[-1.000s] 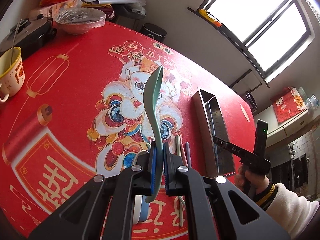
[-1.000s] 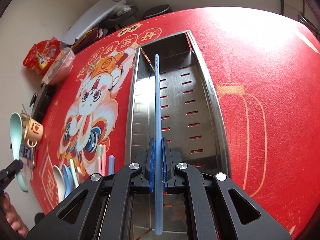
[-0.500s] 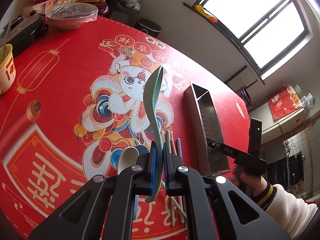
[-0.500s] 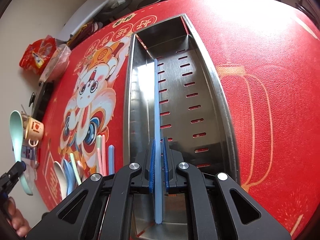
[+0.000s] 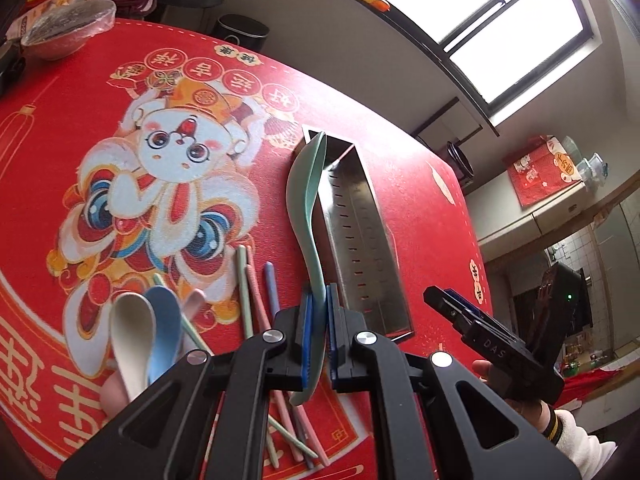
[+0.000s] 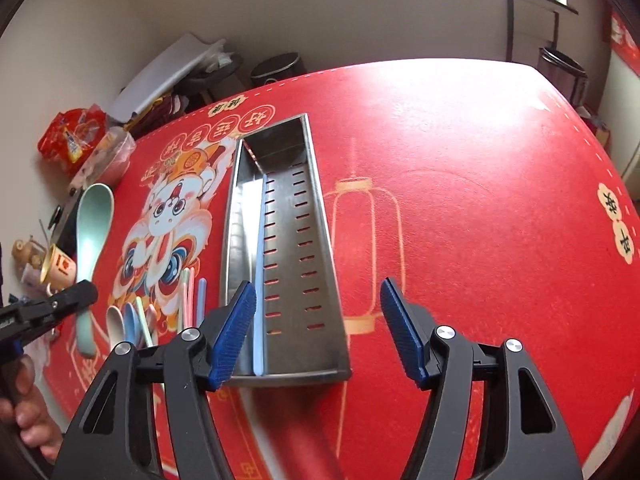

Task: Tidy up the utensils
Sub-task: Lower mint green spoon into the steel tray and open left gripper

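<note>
Showing blue chopstick point(image 6: 259, 280) inside tray point(image 6: 320, 248), right view only, right tool point(image 6: 318, 312) just opened

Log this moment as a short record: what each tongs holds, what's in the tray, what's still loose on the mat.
left tongs: shut on pale green plastic spoon
right tongs: open, empty, jaws just opened
perforated steel tray: one light blue chopstick inside
red printed mat: pastel spoons and chopsticks loose

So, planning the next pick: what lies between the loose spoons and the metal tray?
Loose chopsticks on the red mat, between spoons and tray; left wrist view.
</note>
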Demonstrator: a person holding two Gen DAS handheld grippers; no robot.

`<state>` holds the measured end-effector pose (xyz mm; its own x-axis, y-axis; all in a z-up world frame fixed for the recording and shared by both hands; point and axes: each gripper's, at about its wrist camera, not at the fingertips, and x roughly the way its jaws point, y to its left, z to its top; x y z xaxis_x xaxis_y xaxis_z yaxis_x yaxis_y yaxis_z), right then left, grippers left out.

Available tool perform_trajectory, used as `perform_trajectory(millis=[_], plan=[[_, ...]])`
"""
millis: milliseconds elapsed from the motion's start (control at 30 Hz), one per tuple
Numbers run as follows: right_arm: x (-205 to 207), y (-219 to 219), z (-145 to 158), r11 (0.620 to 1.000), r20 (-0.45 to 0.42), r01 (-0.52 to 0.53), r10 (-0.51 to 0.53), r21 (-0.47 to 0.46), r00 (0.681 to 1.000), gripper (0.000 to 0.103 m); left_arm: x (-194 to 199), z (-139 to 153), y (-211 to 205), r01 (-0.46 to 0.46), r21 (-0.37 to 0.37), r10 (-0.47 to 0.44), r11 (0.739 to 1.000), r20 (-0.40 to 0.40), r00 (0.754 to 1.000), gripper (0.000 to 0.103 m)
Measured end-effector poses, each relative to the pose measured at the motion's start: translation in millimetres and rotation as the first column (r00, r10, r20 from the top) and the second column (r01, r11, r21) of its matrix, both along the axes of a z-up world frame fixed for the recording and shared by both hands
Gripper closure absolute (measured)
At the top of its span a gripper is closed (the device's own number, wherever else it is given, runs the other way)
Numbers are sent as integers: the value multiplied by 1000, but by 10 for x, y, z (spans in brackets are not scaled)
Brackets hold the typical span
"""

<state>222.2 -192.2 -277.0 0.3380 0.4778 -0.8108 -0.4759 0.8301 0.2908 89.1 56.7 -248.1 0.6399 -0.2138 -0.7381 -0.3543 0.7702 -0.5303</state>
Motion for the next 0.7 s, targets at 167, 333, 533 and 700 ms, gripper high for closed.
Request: perform_trajectory(millis=[167,333,533,700], plan=[[47,-293,14,1000,-9,18,-18,5,1000,15,319,-156,-308,46,-29,-47,999,-21,999,97],[122,-535,17,1000,-7,30,-30,-1,1000,15,655,-310,-573,64,-4,-64,998,-68,996,97],[237,-732,-25,999,-25,43,-43,15,999,15,990,-429,-812,86,24,-83,996,-116,990,97],[318,-856,-81,998,-45,55,-54,23,998,15,1123,-623,-866,67,0,-66,998,-178,982,97]])
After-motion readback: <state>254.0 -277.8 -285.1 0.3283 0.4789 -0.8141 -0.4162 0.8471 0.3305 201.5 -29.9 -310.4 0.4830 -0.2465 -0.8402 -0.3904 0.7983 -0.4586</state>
